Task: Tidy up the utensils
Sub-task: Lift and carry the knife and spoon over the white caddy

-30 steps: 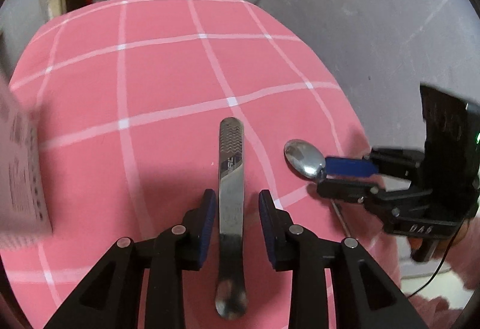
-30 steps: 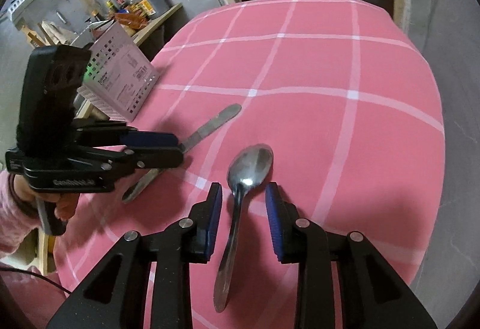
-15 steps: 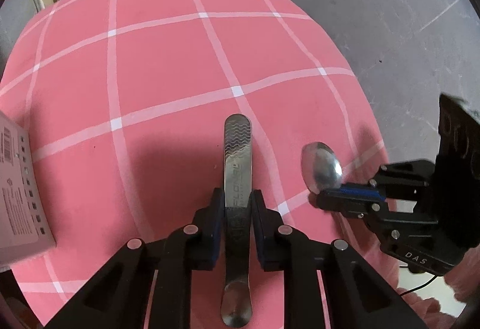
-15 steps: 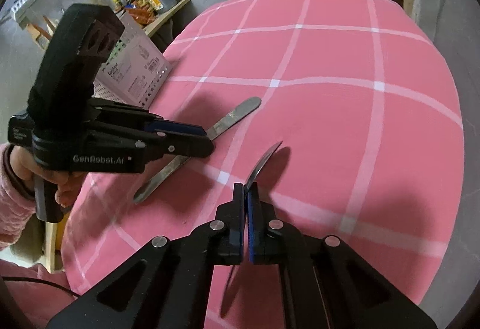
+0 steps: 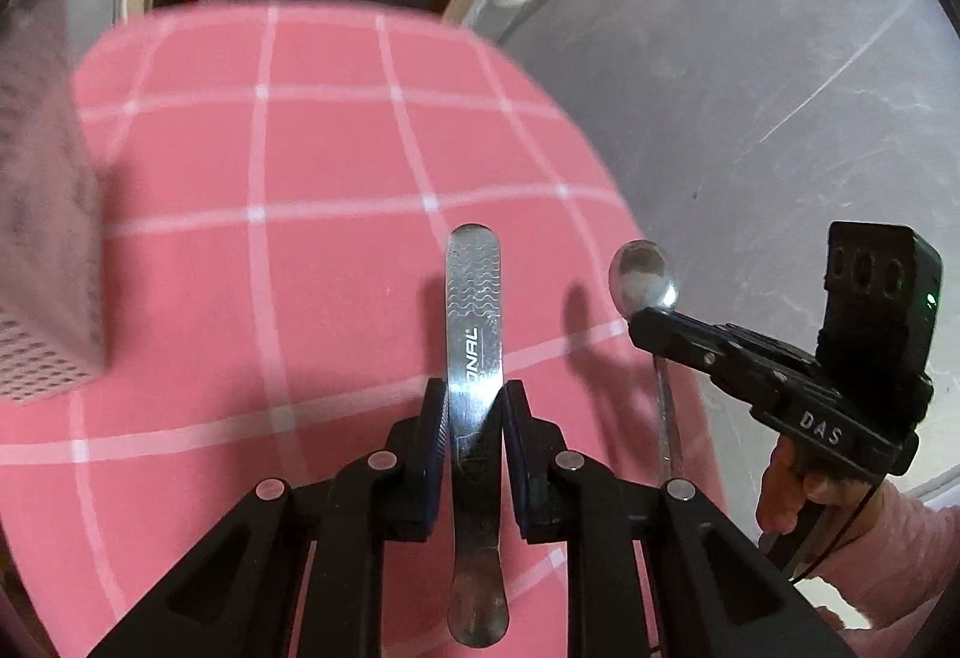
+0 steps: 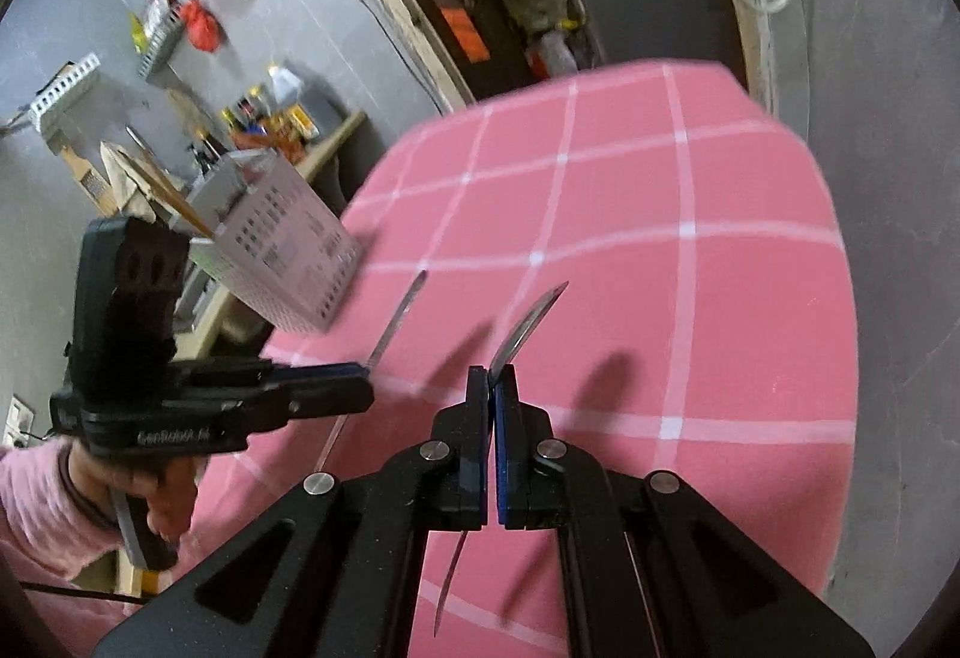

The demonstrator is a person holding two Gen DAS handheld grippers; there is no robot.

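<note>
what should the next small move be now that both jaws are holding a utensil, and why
Probably carry both toward the perforated caddy. The left gripper is clamped on the flat metal utensil and the right gripper on the spoon, and both utensils appear lifted above the pink checked cloth, casting shadows. The caddy stands at the cloth's far left edge, apparently the place to put them.

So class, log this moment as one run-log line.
left gripper: shut on knife | right gripper: shut on spoon | both lifted off tablecloth | holder: not reached
</note>
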